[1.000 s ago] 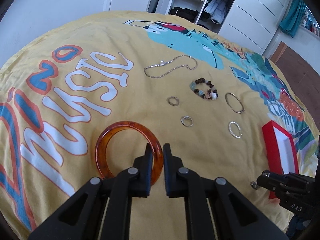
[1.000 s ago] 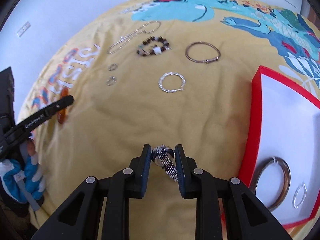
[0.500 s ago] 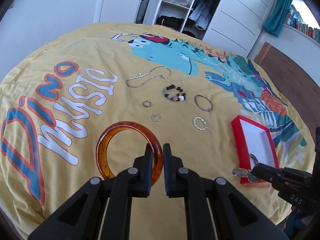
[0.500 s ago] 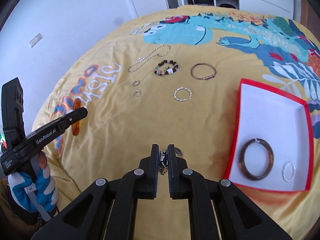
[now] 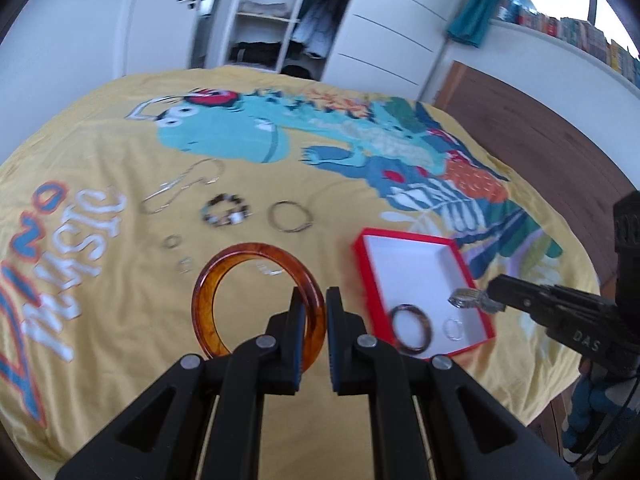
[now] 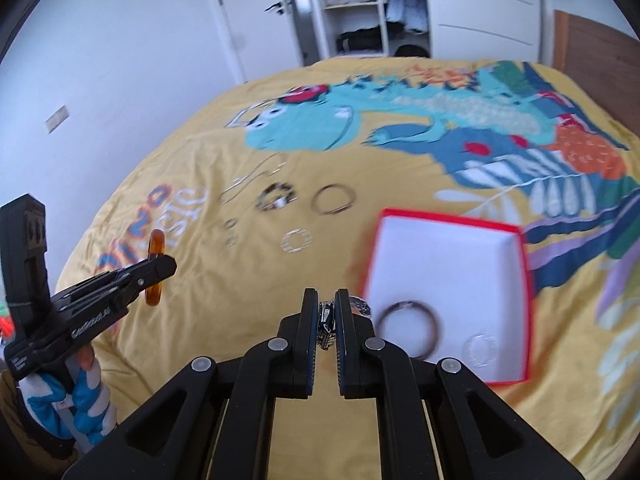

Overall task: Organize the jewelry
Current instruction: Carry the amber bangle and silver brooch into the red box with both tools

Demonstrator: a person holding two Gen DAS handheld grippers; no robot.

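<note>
Left wrist view reads "DAS" on the right gripper [image 5: 494,300] at the right edge; the bedspread [image 5: 120,320] bears "DINO MUSIC" along its left side. The left gripper [image 5: 311,308] has its fingers pinched on the rim of an amber bangle [image 5: 208,292], which stands upright, its opening facing the camera, raised above the bed. The right gripper [image 6: 327,312] is nearly closed on a silver watch [image 6: 325,322]; its metal band sticks out leftward over the near right corner of the red box [image 5: 420,240]. That box lies to the right, long axis running near to far, with a dark bangle [image 5: 411,330] and thin ring [image 5: 454,327] at its near end and its far half bare. Loose pieces lie on the far left.
</note>
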